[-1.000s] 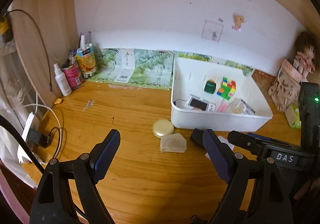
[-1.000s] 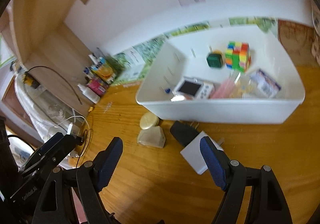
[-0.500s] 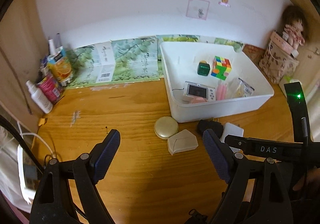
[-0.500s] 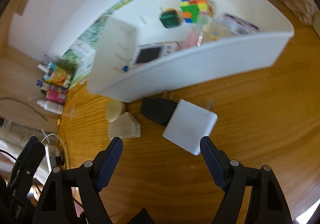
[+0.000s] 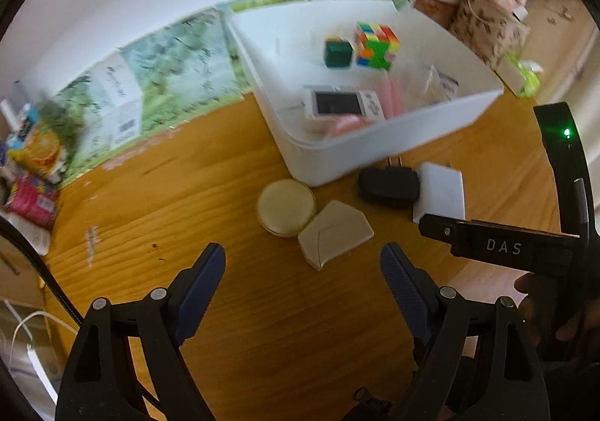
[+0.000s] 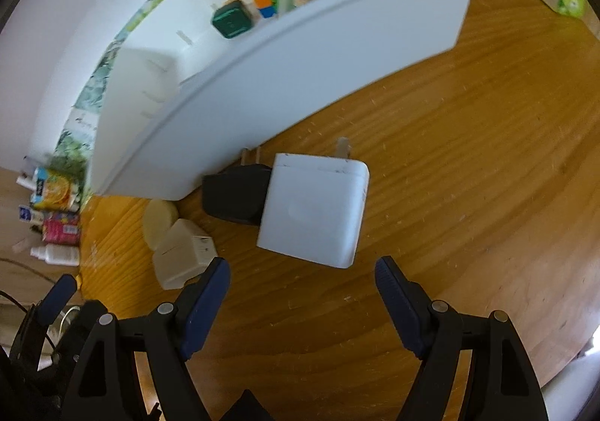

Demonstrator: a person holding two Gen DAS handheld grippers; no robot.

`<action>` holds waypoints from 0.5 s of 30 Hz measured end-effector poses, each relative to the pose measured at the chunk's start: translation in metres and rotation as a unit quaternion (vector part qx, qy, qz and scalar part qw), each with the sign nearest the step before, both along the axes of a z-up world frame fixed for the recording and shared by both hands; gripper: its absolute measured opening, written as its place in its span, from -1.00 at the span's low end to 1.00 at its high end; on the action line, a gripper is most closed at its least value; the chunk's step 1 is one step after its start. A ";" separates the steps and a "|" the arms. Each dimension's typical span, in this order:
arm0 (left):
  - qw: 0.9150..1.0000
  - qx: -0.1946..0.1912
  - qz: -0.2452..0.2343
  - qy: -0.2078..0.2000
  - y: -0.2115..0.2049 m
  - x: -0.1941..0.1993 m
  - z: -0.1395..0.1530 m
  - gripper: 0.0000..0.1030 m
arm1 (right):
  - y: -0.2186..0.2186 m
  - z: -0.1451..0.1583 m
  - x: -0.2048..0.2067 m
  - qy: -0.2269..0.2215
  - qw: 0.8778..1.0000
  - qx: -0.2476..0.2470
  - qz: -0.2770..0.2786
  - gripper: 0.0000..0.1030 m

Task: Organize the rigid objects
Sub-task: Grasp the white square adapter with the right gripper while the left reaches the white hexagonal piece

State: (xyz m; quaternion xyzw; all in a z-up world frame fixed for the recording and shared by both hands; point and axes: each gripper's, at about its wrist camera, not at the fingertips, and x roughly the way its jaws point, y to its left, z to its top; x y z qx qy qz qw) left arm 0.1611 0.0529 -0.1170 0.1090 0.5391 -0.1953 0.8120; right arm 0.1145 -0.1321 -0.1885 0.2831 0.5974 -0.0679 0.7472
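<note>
From my right gripper (image 6: 302, 269), fingers apart and empty, the white charger (image 6: 313, 209) lay flat on the worktop (image 6: 450, 196), prongs toward the white bin (image 6: 281, 72), overlapping a black adapter (image 6: 234, 197). My left gripper (image 5: 303, 265) stood apart too, empty, above a beige angular piece (image 5: 333, 233) whose identity I couldn't make out.

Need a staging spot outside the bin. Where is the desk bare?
Bare: the desk left of the round tin, and right of the white charger. Crowded: along the white bin front, with tin, beige piece and black adapter.
</note>
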 end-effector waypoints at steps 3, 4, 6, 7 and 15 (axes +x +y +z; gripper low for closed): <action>1.000 -0.005 -0.015 0.022 -0.004 0.006 -0.011 0.69 | 0.002 -0.004 -0.001 0.006 1.000 -0.012 -0.013 0.56; 0.999 -0.007 -0.020 0.030 -0.006 0.008 -0.014 0.69 | 0.002 -0.005 -0.001 0.008 1.000 -0.016 -0.016 0.56; 0.999 -0.012 -0.027 0.046 -0.009 0.012 -0.021 0.69 | 0.002 -0.006 0.000 0.009 0.999 -0.022 -0.022 0.56; 0.998 -0.015 -0.030 0.055 -0.012 0.015 -0.025 0.69 | 0.002 -0.006 0.000 0.008 0.999 -0.025 -0.024 0.56; 0.995 -0.018 -0.046 0.091 -0.024 0.025 -0.043 0.69 | -0.007 -0.007 0.009 0.011 0.999 -0.036 -0.028 0.56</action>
